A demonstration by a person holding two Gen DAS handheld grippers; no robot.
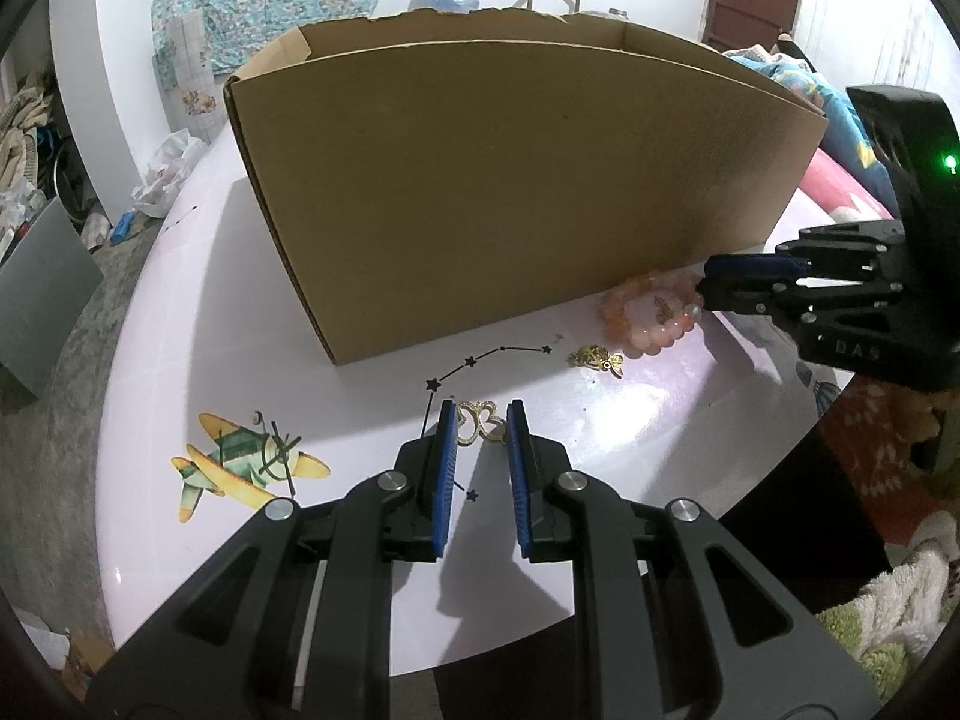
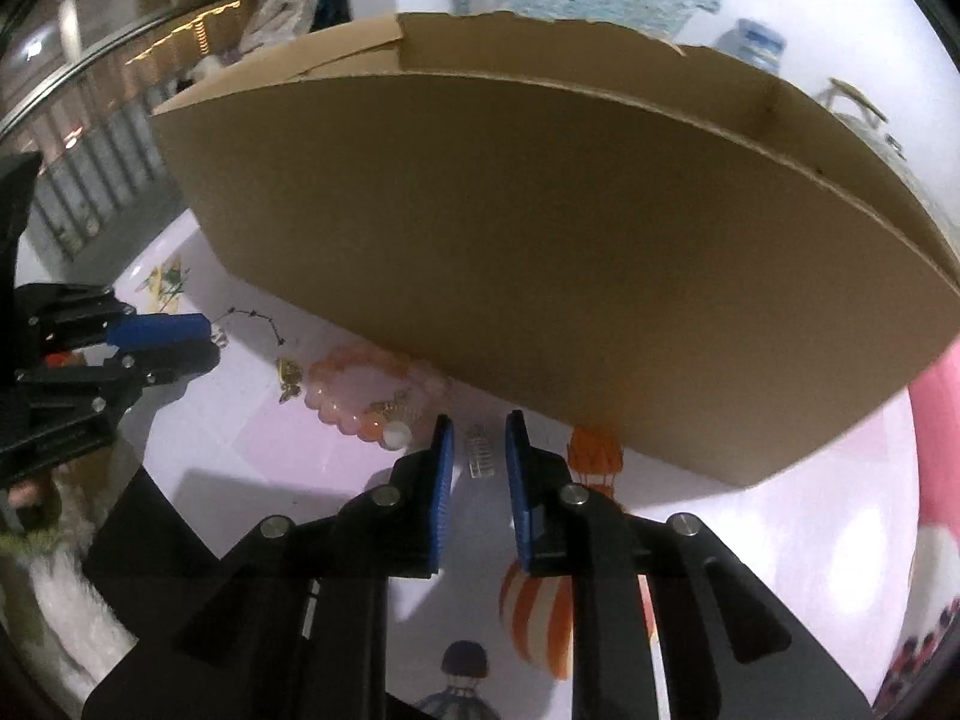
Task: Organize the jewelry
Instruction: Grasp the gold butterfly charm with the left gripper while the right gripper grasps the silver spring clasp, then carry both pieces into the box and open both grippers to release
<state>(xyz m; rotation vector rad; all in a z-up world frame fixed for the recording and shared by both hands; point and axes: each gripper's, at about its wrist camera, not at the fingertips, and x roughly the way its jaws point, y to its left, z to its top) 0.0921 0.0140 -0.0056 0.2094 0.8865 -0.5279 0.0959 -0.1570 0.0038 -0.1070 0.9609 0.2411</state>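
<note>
On the pale pink table (image 1: 336, 396), my left gripper (image 1: 481, 417) is shut on a gold butterfly ornament (image 1: 477, 423) at its blue pads. A peach bead bracelet (image 1: 624, 330) lies by the front wall of a tall cardboard box (image 1: 510, 180), with a small gold charm (image 1: 597, 359) beside it. My right gripper (image 2: 478, 429) stands open over a small silver comb-like piece (image 2: 481, 457) that lies on the table untouched between its pads. The bracelet (image 2: 336, 414) is just left of it. The left gripper (image 2: 210, 339) shows at the left edge.
The box (image 2: 570, 240) fills the back of the table and blocks sight of its inside. An airplane sticker (image 1: 240, 468) and balloon stickers (image 2: 534, 624) mark the tabletop. The table's rim curves close at left and front. Bedding (image 1: 840, 138) lies to the right.
</note>
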